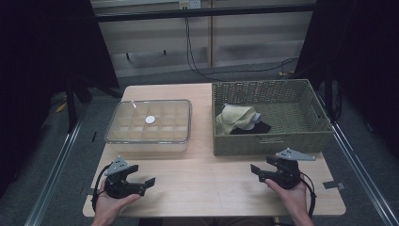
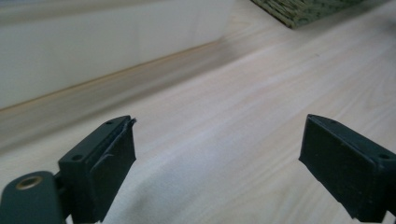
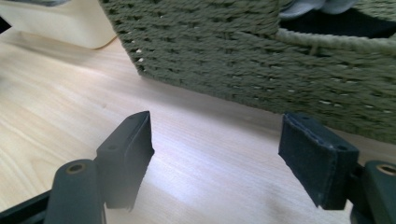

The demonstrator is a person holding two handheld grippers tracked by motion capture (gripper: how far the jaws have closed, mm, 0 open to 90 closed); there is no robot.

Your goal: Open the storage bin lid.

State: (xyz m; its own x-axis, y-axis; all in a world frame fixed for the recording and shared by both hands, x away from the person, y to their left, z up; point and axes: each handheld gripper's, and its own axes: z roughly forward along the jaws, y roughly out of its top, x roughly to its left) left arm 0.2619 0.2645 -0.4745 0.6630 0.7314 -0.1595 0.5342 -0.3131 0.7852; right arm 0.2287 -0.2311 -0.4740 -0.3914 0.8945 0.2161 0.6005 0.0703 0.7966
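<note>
A green woven basket stands at the table's right and holds a cream cloth over a dark cloth. To its left stands a clear lidded box with a grid of compartments and a white round spot on its lid. My left gripper rests near the front left edge, open and empty; its own view shows the jaws wide apart over bare wood. My right gripper lies before the basket, open, with nothing between its pads; the basket wall is just ahead.
The wooden table has bare room between the two grippers. Dark curtains flank the scene, and cables trail on the floor behind the table. Metal rails run along both sides.
</note>
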